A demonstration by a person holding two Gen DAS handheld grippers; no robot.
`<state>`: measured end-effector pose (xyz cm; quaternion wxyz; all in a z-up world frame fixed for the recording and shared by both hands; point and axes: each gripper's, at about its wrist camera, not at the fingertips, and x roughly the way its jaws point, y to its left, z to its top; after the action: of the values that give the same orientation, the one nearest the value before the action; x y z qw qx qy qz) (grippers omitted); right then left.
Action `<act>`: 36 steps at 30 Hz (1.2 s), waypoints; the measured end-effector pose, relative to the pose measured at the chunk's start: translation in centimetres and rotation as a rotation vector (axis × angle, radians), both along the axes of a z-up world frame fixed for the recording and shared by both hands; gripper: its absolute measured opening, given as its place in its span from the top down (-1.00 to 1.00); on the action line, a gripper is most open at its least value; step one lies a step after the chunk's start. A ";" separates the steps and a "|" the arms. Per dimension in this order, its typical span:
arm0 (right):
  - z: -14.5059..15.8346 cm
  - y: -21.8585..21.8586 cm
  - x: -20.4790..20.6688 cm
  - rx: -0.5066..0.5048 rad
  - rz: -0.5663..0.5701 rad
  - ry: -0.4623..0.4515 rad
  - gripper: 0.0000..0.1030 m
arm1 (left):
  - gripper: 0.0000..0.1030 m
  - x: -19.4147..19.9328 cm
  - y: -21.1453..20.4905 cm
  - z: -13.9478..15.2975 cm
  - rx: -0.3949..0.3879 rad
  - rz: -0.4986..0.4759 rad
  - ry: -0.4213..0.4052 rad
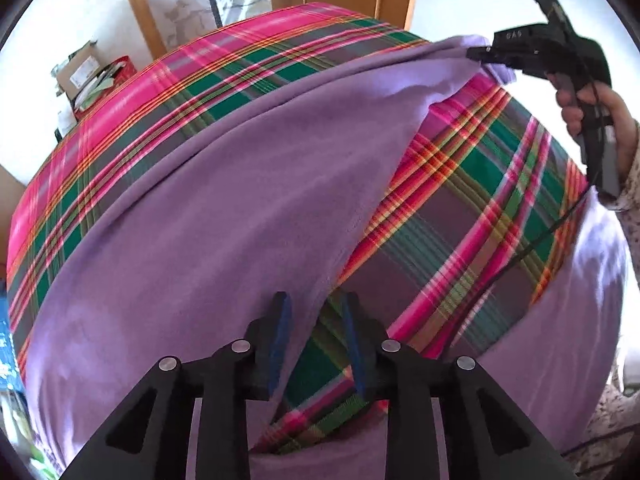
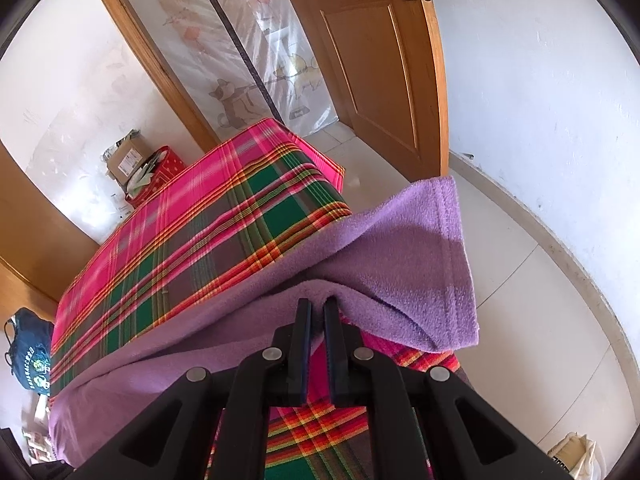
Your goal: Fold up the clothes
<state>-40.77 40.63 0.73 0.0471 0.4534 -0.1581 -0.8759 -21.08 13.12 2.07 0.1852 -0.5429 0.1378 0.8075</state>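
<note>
Lilac fleece garment (image 1: pixel 224 208) spread over a surface draped in a pink, green and grey plaid cloth (image 1: pixel 460 216); whether that surface is a bed or a table cannot be told. All places are given relative to the garment. The right gripper (image 2: pixel 317 312) is closed on a fold of fleece at the garment's far right corner, holding it clear of the plaid cloth, so that a hemmed flap (image 2: pixel 432 264) hangs past the pinch towards the tiled floor (image 2: pixel 520 320). In the left wrist view the same gripper (image 1: pixel 486 53) appears at the upper right, with the person's hand (image 1: pixel 588 108) on its handle. The left gripper (image 1: pixel 316 308) stands partly open directly above the garment's near right edge, pointing steeply down; its left finger (image 1: pixel 280 320) lies over the fleece, its right finger over bare plaid, and nothing is clamped between them. The garment's long axis runs from this edge obliquely up to the right gripper's pinch. The coming move probably turns on this relation: the free edge lies just below and between the open jaws, so the left gripper is the nearer 1 to take it. The fleece looks soft, matte and lightly creased, with 1 stitched hem visible.
</note>
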 end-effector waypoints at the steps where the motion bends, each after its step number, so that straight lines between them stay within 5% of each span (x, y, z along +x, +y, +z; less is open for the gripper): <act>1: 0.0 -0.2 0.0 0.007 0.002 0.002 0.87 | 0.43 -0.2 0.0 0.0 0.002 0.003 0.000; 5: 0.1 -0.1 0.2 0.003 0.007 0.006 0.87 | 0.43 -0.6 0.0 0.0 0.007 0.031 0.008; 7: 0.2 0.0 0.3 -0.004 0.009 0.008 0.87 | 0.87 -0.3 0.4 0.0 -0.031 0.007 0.034; 8: 0.2 0.1 0.4 -0.007 0.010 0.009 0.87 | 0.93 0.0 0.7 0.0 -0.055 -0.011 0.051; 18: 0.5 1.1 1.2 -0.023 0.008 0.015 0.88 | 0.94 2.2 0.1 2.0 -0.023 -0.063 0.044; 29: -1.3 4.6 2.8 -0.032 -0.075 -0.019 0.95 | 0.94 1.8 -1.5 1.1 0.030 -0.049 -0.016; 34: -1.8 6.2 3.0 -0.168 -0.089 0.019 0.91 | 0.94 2.1 -1.4 0.7 0.022 -0.054 -0.026; 36: -1.8 6.4 2.9 -0.155 -0.095 0.030 0.71 | 0.94 2.0 -1.3 0.5 0.021 -0.056 -0.029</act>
<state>-37.85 47.00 -1.06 0.0430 0.4272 -0.2458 -0.8690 -19.03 11.82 2.56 0.2153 -0.5485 0.1416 0.7955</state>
